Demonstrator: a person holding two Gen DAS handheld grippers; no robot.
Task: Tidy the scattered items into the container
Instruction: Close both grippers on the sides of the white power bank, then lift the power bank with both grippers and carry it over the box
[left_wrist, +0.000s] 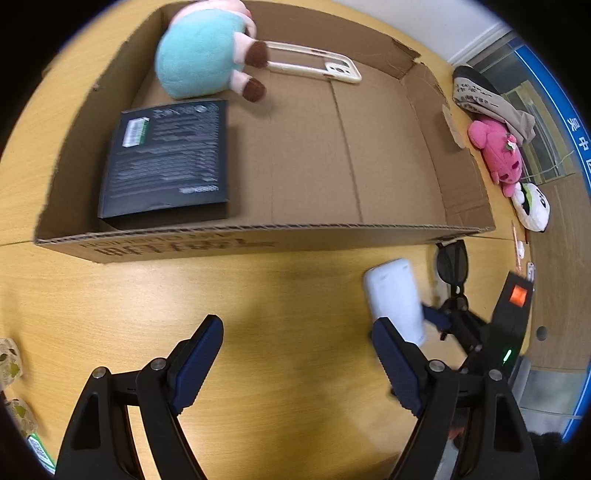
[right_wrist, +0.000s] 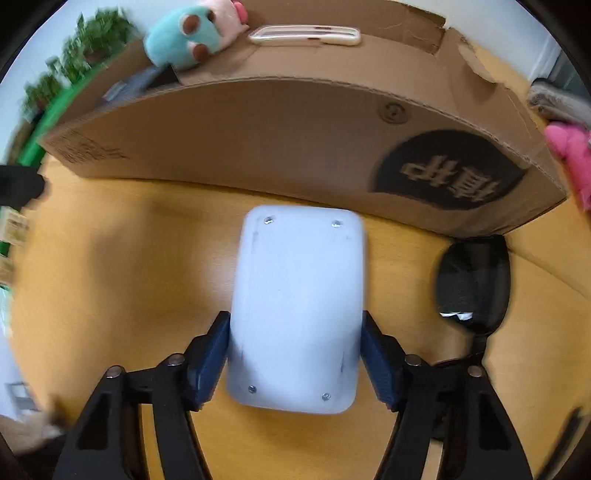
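Note:
An open cardboard box (left_wrist: 295, 236) (right_wrist: 258, 147) stands on the wooden table. In it lie a teal and pink plush (left_wrist: 201, 55) (right_wrist: 184, 35), a black flat carton (left_wrist: 166, 158) and a cream phone case (left_wrist: 314, 66) (right_wrist: 306, 37). My right gripper (right_wrist: 295, 350) is shut on a white rounded plastic case (right_wrist: 299, 306) (left_wrist: 395, 299), held above the table just short of the box's front wall. My left gripper (left_wrist: 295, 354) is open and empty over bare table in front of the box.
Black sunglasses (left_wrist: 452, 266) (right_wrist: 472, 280) lie right of the white case. Past the box's right end are a pink plush (left_wrist: 498, 151) (right_wrist: 570, 162), a grey printed cloth item (left_wrist: 487, 99) and a white plush (left_wrist: 532, 206). Snack packets (left_wrist: 14, 387) sit at the left edge.

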